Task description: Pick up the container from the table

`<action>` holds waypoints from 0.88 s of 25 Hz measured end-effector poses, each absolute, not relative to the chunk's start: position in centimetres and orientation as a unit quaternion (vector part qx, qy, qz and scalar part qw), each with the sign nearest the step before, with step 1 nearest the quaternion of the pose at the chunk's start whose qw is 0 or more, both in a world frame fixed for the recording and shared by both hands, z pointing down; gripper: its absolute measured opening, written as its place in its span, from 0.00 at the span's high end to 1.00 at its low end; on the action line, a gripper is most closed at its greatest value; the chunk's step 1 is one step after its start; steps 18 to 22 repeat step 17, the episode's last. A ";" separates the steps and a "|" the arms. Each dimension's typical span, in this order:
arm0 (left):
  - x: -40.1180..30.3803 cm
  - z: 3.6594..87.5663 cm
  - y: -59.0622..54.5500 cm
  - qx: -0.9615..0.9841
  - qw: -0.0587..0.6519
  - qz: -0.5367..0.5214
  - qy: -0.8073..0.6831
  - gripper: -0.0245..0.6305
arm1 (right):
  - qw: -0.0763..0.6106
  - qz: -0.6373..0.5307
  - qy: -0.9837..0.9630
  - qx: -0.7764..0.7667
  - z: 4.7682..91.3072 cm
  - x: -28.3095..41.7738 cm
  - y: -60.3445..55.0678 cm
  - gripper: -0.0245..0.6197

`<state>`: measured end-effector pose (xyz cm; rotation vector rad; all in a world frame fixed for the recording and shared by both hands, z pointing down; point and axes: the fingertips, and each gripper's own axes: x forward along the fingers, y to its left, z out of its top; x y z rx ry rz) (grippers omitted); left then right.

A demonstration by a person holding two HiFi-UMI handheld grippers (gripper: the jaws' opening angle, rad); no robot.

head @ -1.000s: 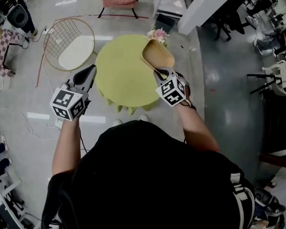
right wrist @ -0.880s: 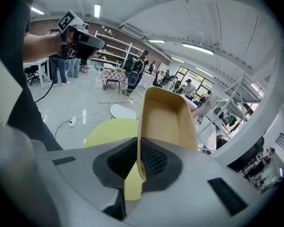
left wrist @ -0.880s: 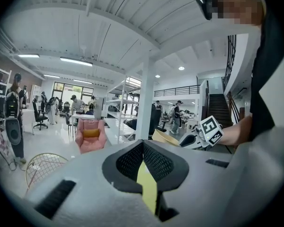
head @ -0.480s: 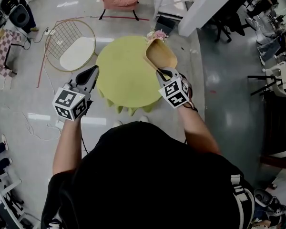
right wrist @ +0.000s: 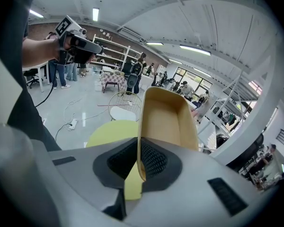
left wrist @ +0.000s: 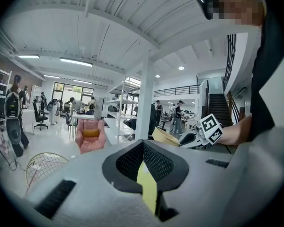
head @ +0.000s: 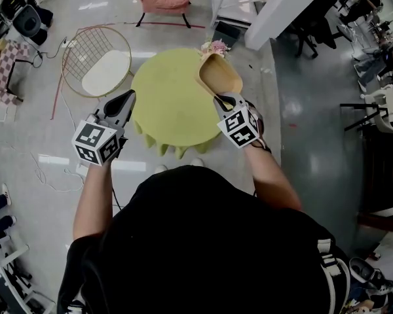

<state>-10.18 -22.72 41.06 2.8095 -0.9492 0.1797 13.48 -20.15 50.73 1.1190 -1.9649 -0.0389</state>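
The right gripper [head: 217, 97] has its jaws pinching one thin wall of the tan container [head: 220, 75], which hangs tilted above the far right edge of the round yellow desk [head: 164, 106] and looks clear of it. The pickup seems essentially made; next comes a steady hold or carry. The left gripper [head: 126, 98], jaws pressed together and empty, hovers at the desk's left edge.

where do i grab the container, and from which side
The thin near wall at the rim, from the person's side: the container is open and looks too wide to span, so one jaw goes inside, one outside, as the right gripper pinches it.
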 end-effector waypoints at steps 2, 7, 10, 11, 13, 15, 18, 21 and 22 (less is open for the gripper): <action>-10.1 41.0 -22.5 0.942 0.087 0.061 -0.319 0.94 | 0.425 -0.015 -0.787 0.448 50.5 13.6 -20.0 0.93; -9.8 40.8 -22.3 0.942 0.087 0.061 -0.318 0.94 | 0.426 -0.014 -0.787 0.446 50.4 13.8 -19.9 0.93; -9.9 41.1 -22.2 0.942 0.086 0.061 -0.317 0.94 | 0.426 -0.011 -0.787 0.447 50.6 13.7 -19.7 0.93; -9.9 41.1 -22.1 0.942 0.087 0.062 -0.317 0.94 | 0.426 -0.010 -0.786 0.448 50.7 13.7 -19.7 0.93; -9.9 41.2 -22.0 0.943 0.087 0.063 -0.315 0.94 | 0.426 -0.008 -0.785 0.450 50.6 13.8 -19.6 0.93; -9.8 41.2 -21.9 0.943 0.087 0.063 -0.314 0.94 | 0.426 -0.006 -0.785 0.450 50.6 13.9 -19.5 0.93; -9.8 41.2 -21.8 0.944 0.086 0.062 -0.313 0.94 | 0.426 -0.004 -0.785 0.451 50.7 14.0 -19.3 0.93; -9.8 41.2 -21.8 0.944 0.086 0.062 -0.313 0.94 | 0.426 -0.004 -0.785 0.451 50.7 14.0 -19.3 0.93; -9.8 41.2 -21.8 0.944 0.086 0.062 -0.313 0.94 | 0.426 -0.004 -0.785 0.451 50.7 14.0 -19.3 0.93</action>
